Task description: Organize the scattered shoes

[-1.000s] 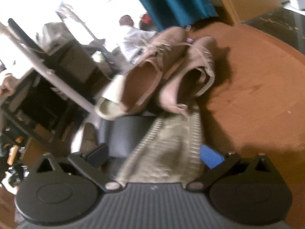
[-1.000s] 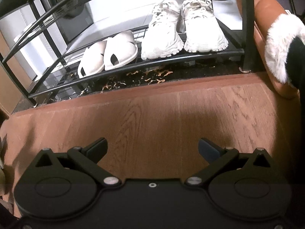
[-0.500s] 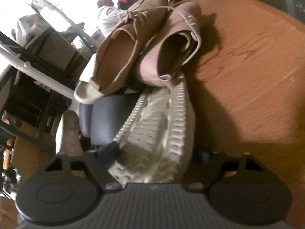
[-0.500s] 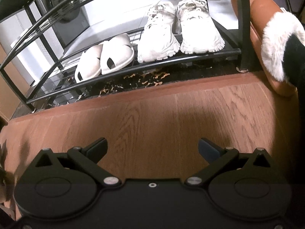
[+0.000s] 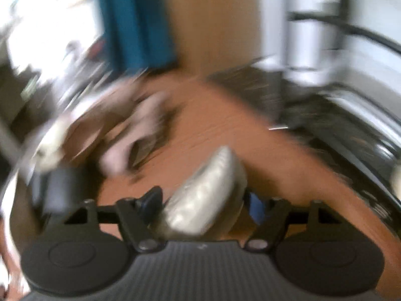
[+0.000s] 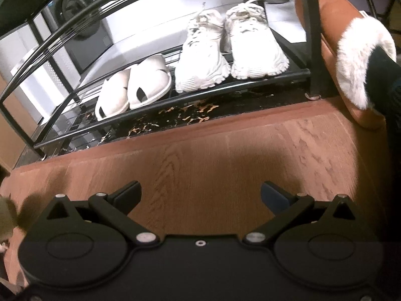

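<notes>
The left wrist view is blurred by motion. My left gripper (image 5: 204, 200) is shut on a pale grey-white shoe (image 5: 205, 195), held sole-up above the wooden floor (image 5: 200, 135). A pair of tan lace-up shoes (image 5: 130, 130) lies beyond it at the left. My right gripper (image 6: 200, 193) is open and empty over the wooden floor, facing a black metal shoe rack (image 6: 225, 85). On the rack's low shelf stand a pair of white slides (image 6: 132, 85) at the left and a pair of white sneakers (image 6: 230, 50) at the right.
A brown slipper with a white fur cuff (image 6: 356, 60), worn on a dark-socked foot, stands by the rack's right post (image 6: 312, 37). A dark grey object (image 5: 62, 188) lies left of the held shoe. A teal curtain (image 5: 130, 20) hangs at the back.
My left gripper has lifted the pale shoe off the pile and swung right, away from the tan shoes. My right gripper has edged slightly closer to the rack.
</notes>
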Tool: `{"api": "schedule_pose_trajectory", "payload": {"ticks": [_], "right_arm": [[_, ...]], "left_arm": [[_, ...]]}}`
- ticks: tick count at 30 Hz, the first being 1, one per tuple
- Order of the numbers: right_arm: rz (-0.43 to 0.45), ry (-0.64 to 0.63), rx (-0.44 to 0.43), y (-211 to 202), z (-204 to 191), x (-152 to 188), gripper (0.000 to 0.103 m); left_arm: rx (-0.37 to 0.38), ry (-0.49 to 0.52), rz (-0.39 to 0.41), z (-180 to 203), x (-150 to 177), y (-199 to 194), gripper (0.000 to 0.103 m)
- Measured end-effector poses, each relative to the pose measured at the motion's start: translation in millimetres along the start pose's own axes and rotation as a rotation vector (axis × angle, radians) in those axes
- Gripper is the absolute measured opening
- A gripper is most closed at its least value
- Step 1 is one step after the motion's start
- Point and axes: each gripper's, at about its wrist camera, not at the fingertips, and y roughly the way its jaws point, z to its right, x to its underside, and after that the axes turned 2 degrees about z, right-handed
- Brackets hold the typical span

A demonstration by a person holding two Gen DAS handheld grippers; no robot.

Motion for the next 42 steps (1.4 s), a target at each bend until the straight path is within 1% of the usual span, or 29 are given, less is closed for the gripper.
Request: {"api": "schedule_pose_trajectory", "payload": {"ticks": [1,2,3,4,5,6,8,9,10,11,12,13,14,15,16,18,20,22,24,26,27,30,31,33,35,37,39,41,42], "right_arm": [[0.004,0.014,0.006,-1,3,-1,0.103],[0.008,0.029,0.01,-2,5,-2,0.103],[0.012,0.045,0.015,-2,8,-3,0.103],[0.013,0.062,0.019,-3,11,-4,0.103],[0.012,0.079,0.022,-3,14,-4,0.103],[0.011,0.093,0.027,-3,16,-5,0.103],[0.01,0.109,0.037,-3,19,-6,0.103],[0.009,0.116,0.039,-2,21,-6,0.103],[0.008,0.12,0.04,-2,21,-6,0.103],[0.007,0.119,0.038,-1,21,-6,0.103],[0.006,0.115,0.034,-1,20,-6,0.103],[0.003,0.111,0.03,0,20,-5,0.103],[0.0,0.107,0.025,0,19,-5,0.103],[-0.003,0.103,0.021,1,19,-4,0.103],[-0.006,0.103,0.017,1,18,-4,0.103],[-0.011,0.115,0.005,2,19,-4,0.103],[-0.012,0.15,-0.017,2,21,-5,0.103],[-0.018,0.166,-0.032,3,22,-5,0.103],[-0.013,0.175,-0.053,2,22,-5,0.103],[-0.002,0.178,-0.071,0,22,-4,0.103],[-0.001,0.176,-0.08,0,21,-4,0.103],[-0.014,0.149,-0.107,3,15,-2,0.103],[-0.025,0.124,-0.123,5,10,0,0.103],[-0.041,0.056,-0.143,9,-2,5,0.103],[-0.054,-0.013,-0.156,14,-14,10,0.103],[-0.062,-0.12,-0.177,23,-33,17,0.103],[-0.05,-0.171,-0.192,28,-46,20,0.103],[0.008,-0.2,-0.198,22,-60,21,0.103],[0.043,-0.226,-0.224,17,-67,22,0.103]], "left_arm": [[0.086,0.053,0.04,18,9,-14,0.053],[0.115,0.076,0.039,25,14,-19,0.053],[0.186,0.129,0.027,42,27,-28,0.053],[0.268,0.173,-0.006,58,42,-34,0.053],[0.331,0.196,-0.042,66,52,-37,0.052],[0.366,0.206,-0.065,70,57,-38,0.051],[0.492,0.248,-0.13,84,75,-44,0.051],[0.556,0.301,-0.099,91,84,-55,0.05],[0.643,0.368,-0.066,99,90,-67,0.05],[0.696,0.392,-0.065,103,93,-72,0.05],[0.771,0.418,-0.071,108,97,-78,0.051],[0.801,0.436,-0.07,111,101,-82,0.055],[0.828,0.457,-0.067,113,104,-85,0.056],[0.841,0.479,-0.062,115,106,-87,0.066],[0.843,0.483,-0.061,116,105,-87,0.077],[0.835,0.454,-0.042,114,98,-88,0.087],[0.83,0.434,-0.015,112,92,-91,0.093],[0.84,0.36,0.026,101,77,-94,0.102],[0.862,0.322,0.049,90,66,-95,0.102],[0.866,0.287,0.087,81,53,-94,0.102],[0.823,0.268,0.114,74,44,-92,0.102],[0.612,0.265,0.169,61,25,-80,0.102],[0.506,0.287,0.183,60,20,-72,0.102],[0.352,0.315,0.187,57,13,-58,0.102],[0.271,0.274,0.144,52,7,-42,0.102],[0.269,0.193,0.063,46,2,-20,0.102],[0.238,0.209,0.031,52,3,-8,0.102],[0.186,0.261,0.026,63,6,3,0.102],[0.141,0.289,0.04,71,7,9,0.102]]}}
